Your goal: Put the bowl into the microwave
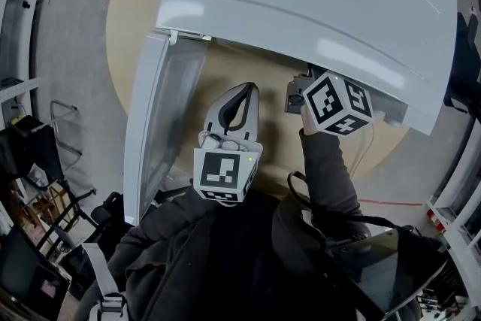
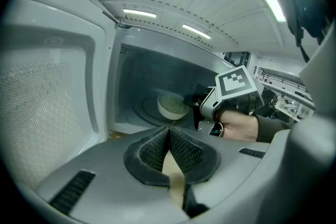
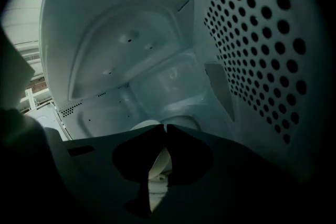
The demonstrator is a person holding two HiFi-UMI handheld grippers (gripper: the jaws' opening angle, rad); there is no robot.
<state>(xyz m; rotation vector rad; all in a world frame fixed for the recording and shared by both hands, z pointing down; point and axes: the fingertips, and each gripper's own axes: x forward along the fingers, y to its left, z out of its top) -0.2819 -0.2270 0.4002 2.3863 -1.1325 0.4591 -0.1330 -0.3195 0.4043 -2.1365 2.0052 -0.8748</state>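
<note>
My right tool (image 3: 165, 128) is clamped on the rim of the bowl (image 3: 159, 164), a thin pale edge pinched between its dark jaws. My left tool (image 2: 168, 129) has its jaws together on nothing, just outside the opening. The bowl is small, round and cream-white, inside the microwave (image 1: 316, 4) over the round turntable (image 2: 143, 113). The only print I see is the black-and-white square marker on each cube (image 2: 237, 84). The left gripper view shows the whole bowl and the open door (image 2: 47, 86); in the head view the microwave's top hides the bowl
</note>
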